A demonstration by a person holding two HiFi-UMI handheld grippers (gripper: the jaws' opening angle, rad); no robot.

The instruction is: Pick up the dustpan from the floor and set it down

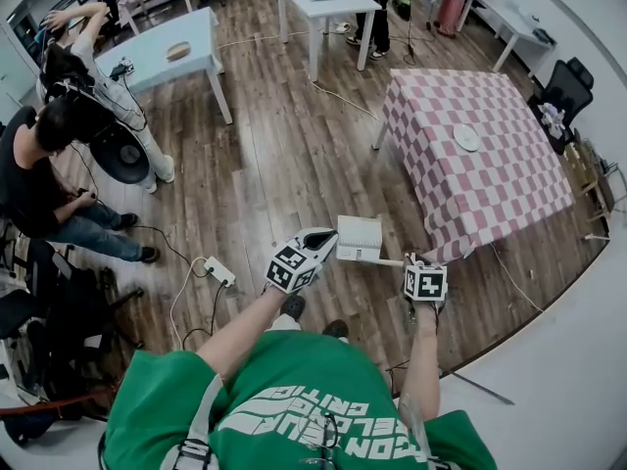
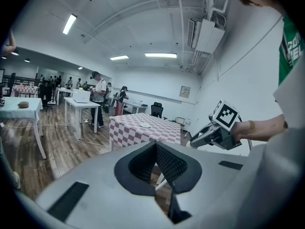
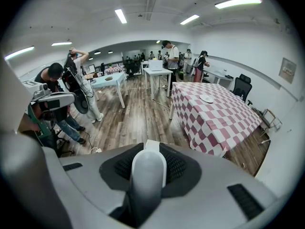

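Though the left gripper seems closed, the right gripper pinches the dustpan near the table.

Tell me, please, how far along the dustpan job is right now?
Done: the right gripper is shut on the rounded grey handle of the white plastic dustpan, which looks lifted off the wooden floor. In hand: holding it up. Left: setting it down. The left gripper holds nothing.
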